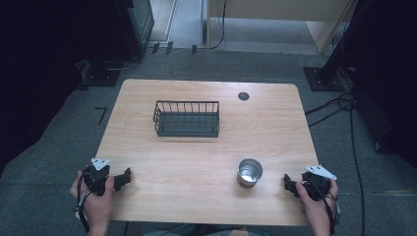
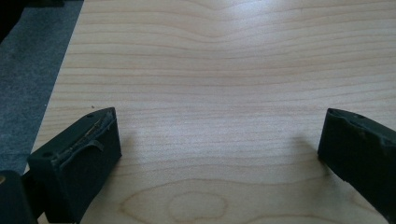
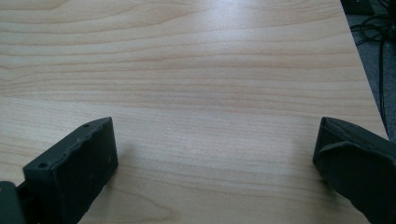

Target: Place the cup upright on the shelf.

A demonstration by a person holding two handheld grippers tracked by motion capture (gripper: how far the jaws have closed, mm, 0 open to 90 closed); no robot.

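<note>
The left gripper (image 1: pixel 118 179) sits at the near left corner of the wooden table (image 1: pixel 196 147), its jaws spread wide with nothing between them; the right gripper (image 1: pixel 290 185) sits at the near right corner, jaws equally far apart and just as empty. Each is held in a hand, the left hand (image 1: pixel 96 199) and the right hand (image 1: pixel 314 199) coming in over the near edge.

In the left gripper view, bare wood grain lies between the two black jaws of the left gripper (image 2: pixel 219 144), with grey carpet past the table's edge (the same holds in the right gripper view, where cables lie on the floor).

From the high view, a metal cup (image 1: pixel 250 172) stands upright near the right gripper, toward the near edge, nothing visible in it. A black wire basket (image 1: pixel 187 118) stands toward the far edge, left of centre, holding nothing.
</note>
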